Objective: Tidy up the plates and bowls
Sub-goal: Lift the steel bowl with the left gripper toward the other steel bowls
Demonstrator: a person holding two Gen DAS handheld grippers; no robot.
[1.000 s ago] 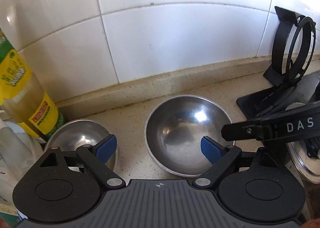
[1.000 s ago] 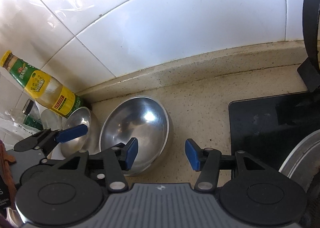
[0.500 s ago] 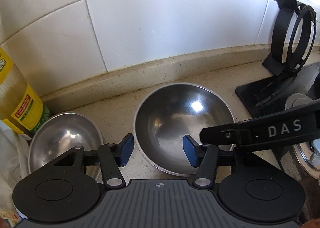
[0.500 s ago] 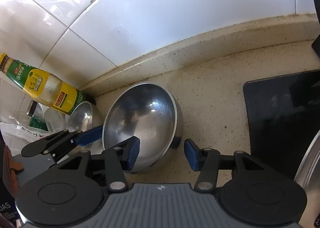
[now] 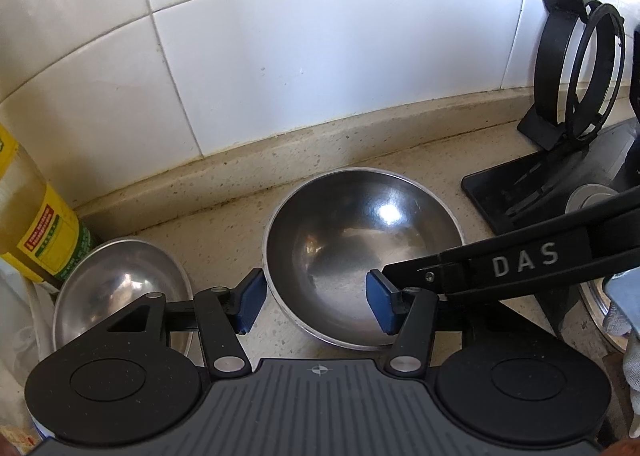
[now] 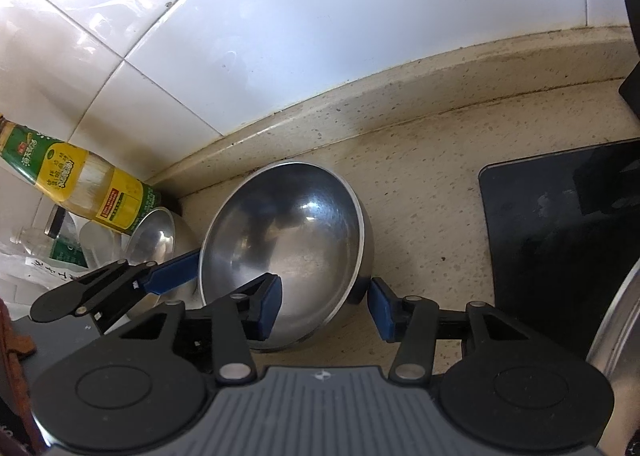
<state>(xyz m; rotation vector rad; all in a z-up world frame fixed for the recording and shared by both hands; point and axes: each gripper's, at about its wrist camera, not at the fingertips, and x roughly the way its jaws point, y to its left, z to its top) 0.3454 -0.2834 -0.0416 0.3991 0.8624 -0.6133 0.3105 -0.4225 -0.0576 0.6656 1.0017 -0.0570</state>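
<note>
The large steel bowl [image 5: 360, 248] on the counter [image 5: 224, 228] looks light, rigid and slick, so my left claw [image 5: 316, 306] and right claw [image 6: 324, 310], both half-open astride its thin rim, should pinch there.

oil btl [image 6: 86, 186] (yellow label), blk stand [image 5: 568, 76], tiles [image 5: 320, 68]

"DAS" on right tongs [image 5: 524, 256], bottle label unreadable

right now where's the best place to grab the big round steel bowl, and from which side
Grip the thin upper rim of the big round steel bowl, one finger inside and one outside, coming down from above on a near side. It sits upright and open on the speckled beige counter; its rounded, shiny wall would probably slip from a squeeze across the body.
</note>
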